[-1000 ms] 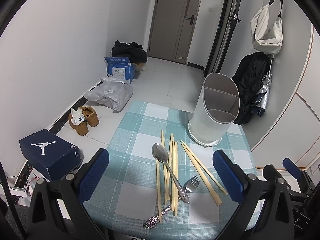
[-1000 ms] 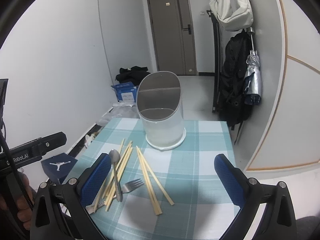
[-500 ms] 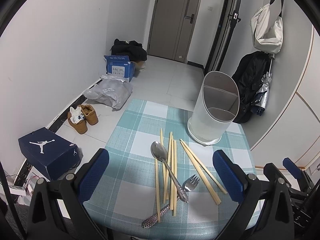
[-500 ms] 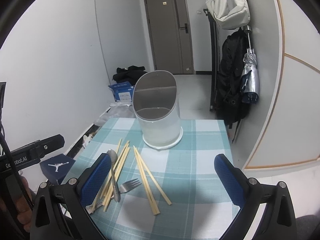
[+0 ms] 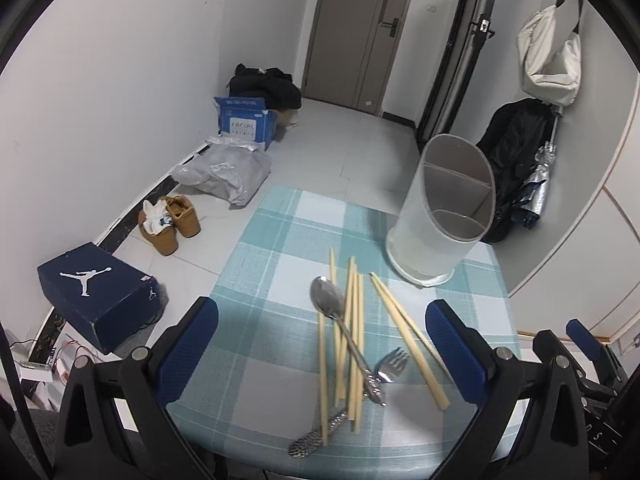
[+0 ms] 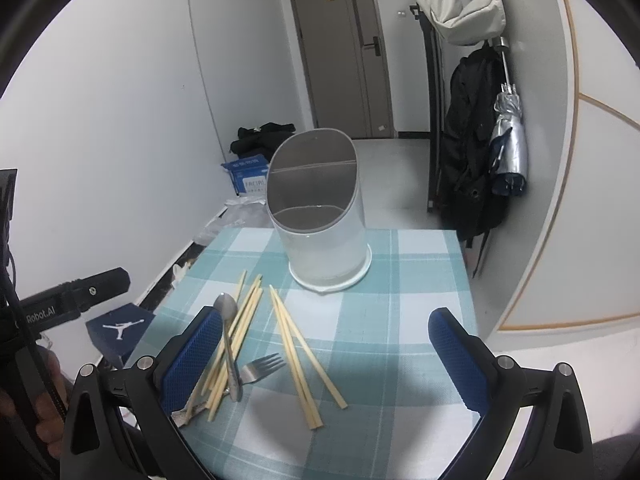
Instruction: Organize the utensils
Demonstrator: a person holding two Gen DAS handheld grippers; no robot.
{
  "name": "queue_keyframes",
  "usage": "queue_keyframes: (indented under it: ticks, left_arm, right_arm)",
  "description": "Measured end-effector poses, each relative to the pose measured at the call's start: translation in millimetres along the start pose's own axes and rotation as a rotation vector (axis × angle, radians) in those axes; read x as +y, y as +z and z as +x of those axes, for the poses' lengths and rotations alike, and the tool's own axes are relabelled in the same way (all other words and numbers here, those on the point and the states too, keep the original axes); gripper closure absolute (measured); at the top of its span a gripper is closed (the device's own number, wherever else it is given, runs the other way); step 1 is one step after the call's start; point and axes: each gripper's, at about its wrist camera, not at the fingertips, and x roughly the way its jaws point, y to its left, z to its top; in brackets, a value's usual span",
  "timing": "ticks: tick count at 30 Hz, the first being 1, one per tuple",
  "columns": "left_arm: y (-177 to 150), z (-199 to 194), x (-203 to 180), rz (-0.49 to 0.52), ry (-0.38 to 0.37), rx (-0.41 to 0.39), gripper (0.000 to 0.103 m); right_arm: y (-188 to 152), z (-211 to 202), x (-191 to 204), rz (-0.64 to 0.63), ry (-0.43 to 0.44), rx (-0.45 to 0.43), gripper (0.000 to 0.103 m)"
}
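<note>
A white utensil holder (image 5: 442, 216) (image 6: 320, 216) with a divider stands at the far end of the plaid-covered table (image 5: 280, 264) (image 6: 416, 280). Nearer lie several wooden chopsticks (image 5: 354, 332) (image 6: 298, 344), a metal spoon (image 5: 332, 308) (image 6: 227, 320) across them, and a fork (image 5: 390, 368) (image 6: 260, 368). My left gripper (image 5: 326, 352) hovers open over the pile, holding nothing. Over the table's near part my right gripper (image 6: 326, 360) is open too, the utensils by its left finger.
On the floor to the left are a dark blue shoe box (image 5: 96, 288), brown shoes (image 5: 170, 220), a grey bag (image 5: 224, 172) and a blue carton (image 5: 246, 120). A black coat and umbrella (image 6: 480, 152) hang on the right wall. A door (image 6: 340, 52) is at the back.
Both grippers have drifted slightly forward and lower toward the utensils, which now look a little larger. Nothing on the table has moved.
</note>
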Motion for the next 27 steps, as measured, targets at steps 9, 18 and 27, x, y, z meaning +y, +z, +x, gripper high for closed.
queue_keyframes:
  ticks: [9,18,27]
  left_arm:
    - [10,23,10,-0.001,0.045,0.059,0.001]
    - [21,41,22,-0.036,0.054,0.113,0.001]
    - [24,58,39,-0.061,0.079,0.174,0.001]
  right_arm:
    - [7,42,8,-0.149,-0.014,0.079,0.002]
    - [-8,127,8,-0.240,-0.043,0.308,0.037]
    - [-23,172,14,-0.312,-0.030,0.425,0.067]
